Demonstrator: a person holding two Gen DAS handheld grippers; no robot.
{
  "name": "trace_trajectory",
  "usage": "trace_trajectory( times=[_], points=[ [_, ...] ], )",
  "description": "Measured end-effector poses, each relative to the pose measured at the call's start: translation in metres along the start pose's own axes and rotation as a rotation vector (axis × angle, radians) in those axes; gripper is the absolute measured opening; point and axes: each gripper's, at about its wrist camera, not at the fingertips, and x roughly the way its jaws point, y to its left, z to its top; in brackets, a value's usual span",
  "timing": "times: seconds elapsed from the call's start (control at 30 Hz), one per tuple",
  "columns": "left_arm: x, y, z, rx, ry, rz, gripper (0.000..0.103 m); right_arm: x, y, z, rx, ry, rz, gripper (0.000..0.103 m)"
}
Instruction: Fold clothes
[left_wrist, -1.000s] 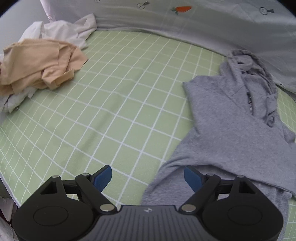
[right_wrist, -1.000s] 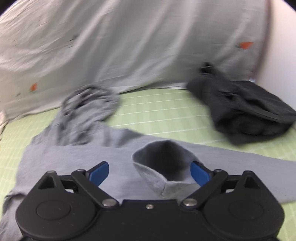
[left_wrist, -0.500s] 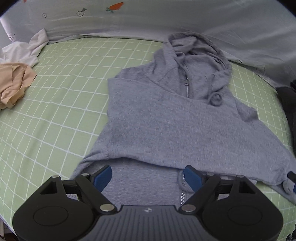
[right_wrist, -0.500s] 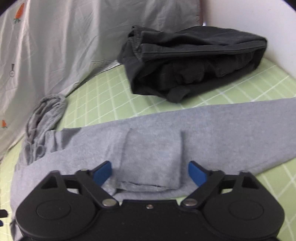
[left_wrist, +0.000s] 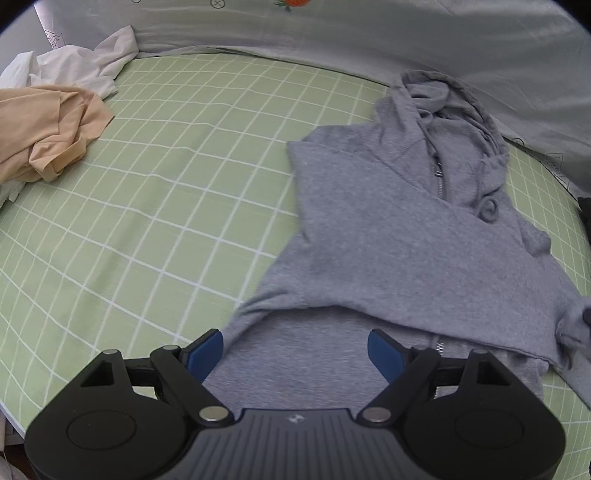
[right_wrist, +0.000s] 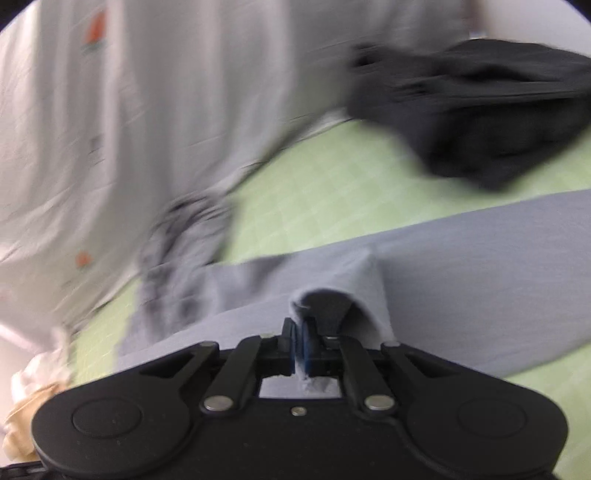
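Covering bed, green checked sheet (left_wrist: 155, 206) (grey curtain (left_wrist: 369, 40) behind), hoodie cuff (right_wrist: 332, 302) pinched in R jaws, L jaws released.

The grey zip hoodie (left_wrist: 406, 240) lies flat on the green checked sheet (left_wrist: 166, 203), hood toward the grey bedding (left_wrist: 369, 44). The left gripper (left_wrist: 295, 350) hangs spread over its hem; a beige garment (left_wrist: 48, 125) lies well apart.

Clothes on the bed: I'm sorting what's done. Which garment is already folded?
The black garment, a compact stack; the grey hoodie lies spread, the beige garment crumpled.
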Motion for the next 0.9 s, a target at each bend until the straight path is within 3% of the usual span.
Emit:
trace_trajectory(
  times=[0.17, 0.27, 0.33, 0.43, 0.6, 0.73, 0.9],
  points=[
    [0.008, 0.025, 0.009, 0.008, 0.019, 0.002, 0.086, 0.051, 0.076, -0.03, -0.118, 0.103, 0.112, 0.005],
    [0.012, 0.032, 0.013, 0.013, 0.022, -0.004, 0.086, 0.08, 0.096, -0.047, -0.177, 0.216, 0.033, 0.03],
    [0.013, 0.034, 0.016, 0.019, 0.02, -0.016, 0.086, 0.076, 0.104, -0.052, -0.222, 0.221, 0.029, 0.056],
    [0.02, 0.029, 0.022, 0.033, 0.027, -0.036, 0.086, 0.054, 0.109, -0.051, -0.267, 0.205, 0.028, 0.077],
    [0.03, 0.002, 0.03, 0.092, 0.037, -0.091, 0.086, 0.002, 0.099, -0.04, -0.265, 0.113, -0.013, 0.087],
    [0.032, -0.037, 0.032, 0.189, 0.038, -0.147, 0.086, -0.031, 0.071, -0.026, -0.207, 0.005, -0.14, 0.092],
    [0.033, -0.079, 0.034, 0.281, 0.029, -0.209, 0.086, -0.024, 0.035, -0.019, -0.201, 0.032, -0.391, 0.093]
  ],
)
